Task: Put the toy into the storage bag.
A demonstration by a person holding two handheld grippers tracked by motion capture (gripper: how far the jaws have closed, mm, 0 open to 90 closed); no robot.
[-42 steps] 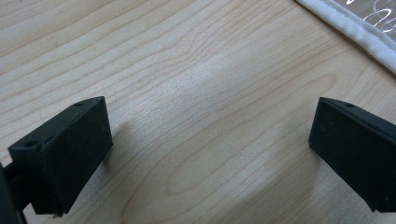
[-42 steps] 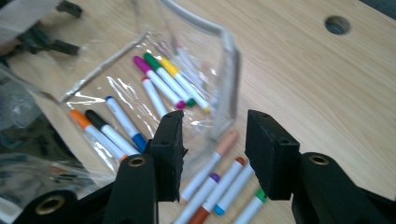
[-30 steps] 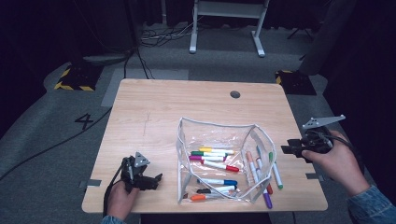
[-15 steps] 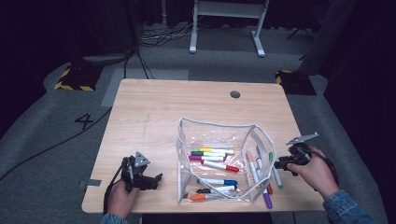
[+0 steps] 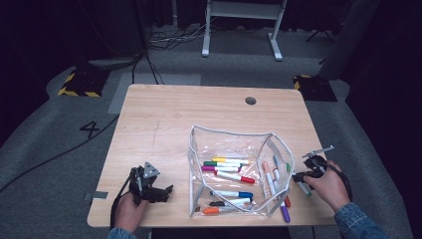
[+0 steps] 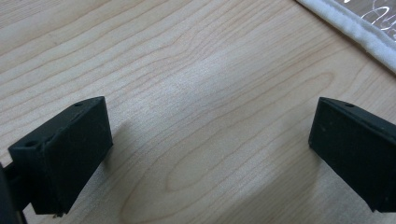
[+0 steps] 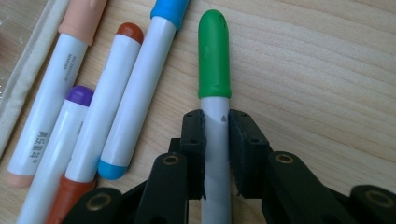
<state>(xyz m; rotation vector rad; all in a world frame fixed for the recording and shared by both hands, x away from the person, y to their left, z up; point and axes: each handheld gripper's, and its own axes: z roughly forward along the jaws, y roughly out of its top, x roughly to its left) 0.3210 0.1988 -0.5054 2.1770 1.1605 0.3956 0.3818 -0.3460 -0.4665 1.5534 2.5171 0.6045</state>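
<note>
While the left tool [image 5: 161, 191] rests on the desk [image 5: 164, 124] with its jaws spread wide and nothing between them, the right tool [image 7: 215, 140] has just been closing, and its two pads now pinch the white body of the green-capped marker [image 7: 215, 70]. That marker lies flat on the wood at the right side of the desk, just outside the clear pouch [image 5: 199, 149], next to four other loose markers: a blue one [image 7: 140, 84], a brown one [image 7: 100, 93], a peach one [image 7: 51, 93] and a purple one [image 7: 51, 154]. More markers lie inside the pouch.

A marker like this is probably very light and stiff, so it should lift easily. Its body is smooth, round plastic, so it could roll or slip if the squeeze is soft. The best place to hold it looks like the white body just below the cap, where the pads sit now. Holding nearer the middle would help it stay level, not tip down at one end. The cap could pop off if grabbed alone.
</note>
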